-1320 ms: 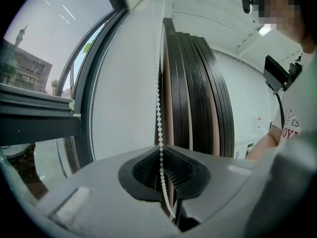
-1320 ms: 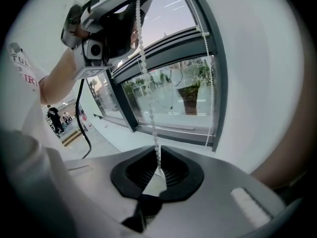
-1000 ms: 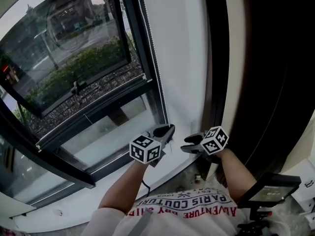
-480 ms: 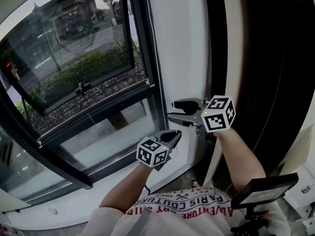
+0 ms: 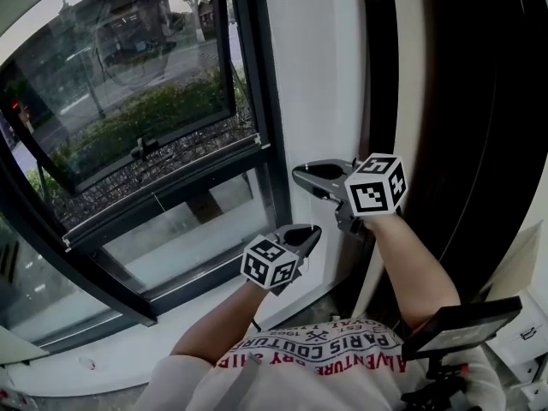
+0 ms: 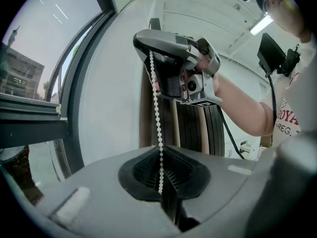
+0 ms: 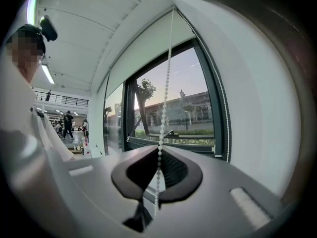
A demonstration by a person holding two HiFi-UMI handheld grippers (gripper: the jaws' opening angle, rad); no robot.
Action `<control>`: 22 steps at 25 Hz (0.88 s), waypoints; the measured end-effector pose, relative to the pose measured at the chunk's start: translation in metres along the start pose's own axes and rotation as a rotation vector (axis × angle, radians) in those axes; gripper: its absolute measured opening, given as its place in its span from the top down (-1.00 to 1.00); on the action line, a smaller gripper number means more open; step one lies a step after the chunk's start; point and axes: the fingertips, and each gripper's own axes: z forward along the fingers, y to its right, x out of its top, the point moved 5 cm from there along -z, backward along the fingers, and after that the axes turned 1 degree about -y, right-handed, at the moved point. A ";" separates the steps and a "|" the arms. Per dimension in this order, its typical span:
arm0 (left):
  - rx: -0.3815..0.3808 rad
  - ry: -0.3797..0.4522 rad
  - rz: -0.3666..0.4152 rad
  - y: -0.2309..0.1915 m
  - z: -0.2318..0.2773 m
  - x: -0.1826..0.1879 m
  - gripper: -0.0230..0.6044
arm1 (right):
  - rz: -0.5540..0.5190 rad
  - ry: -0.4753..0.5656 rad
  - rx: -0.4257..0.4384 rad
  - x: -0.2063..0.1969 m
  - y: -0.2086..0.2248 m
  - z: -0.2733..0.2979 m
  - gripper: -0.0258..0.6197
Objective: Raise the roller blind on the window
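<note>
The white bead chain [image 6: 156,103] of the roller blind hangs beside the window [image 5: 128,101]. My left gripper [image 5: 306,232] is the lower one, shut on the chain, which runs down into its closed jaws [image 6: 161,182]. My right gripper [image 5: 300,174] is higher up, also shut on the chain; its closed tip [image 6: 144,39] pinches the beads. In the right gripper view the chain [image 7: 166,98] rises from the jaws [image 7: 157,175] toward the white blind [image 7: 148,53], which covers the top of the glass.
A white wall strip [image 5: 317,75] stands right of the window frame. Further right hangs a dark curtain [image 5: 479,144]. At the lower right there is a black screen on a stand [image 5: 467,328]. The white sill [image 5: 128,366] runs below the window. People stand far off in the room [image 7: 68,123].
My right gripper rose from beside the left one to a higher spot on the chain, stood open there, then shut on it. The left gripper sank slightly, still holding the chain.
</note>
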 end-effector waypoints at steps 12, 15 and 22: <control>0.018 0.002 0.013 -0.021 0.012 -0.005 0.89 | -0.044 -0.024 -0.055 -0.025 0.022 0.009 0.90; 0.021 0.009 0.017 -0.022 0.013 -0.004 0.89 | -0.040 0.004 -0.057 -0.021 0.026 0.011 0.85; 0.032 0.007 0.019 -0.028 0.012 -0.004 0.89 | -0.022 0.069 -0.031 -0.006 0.028 0.005 0.70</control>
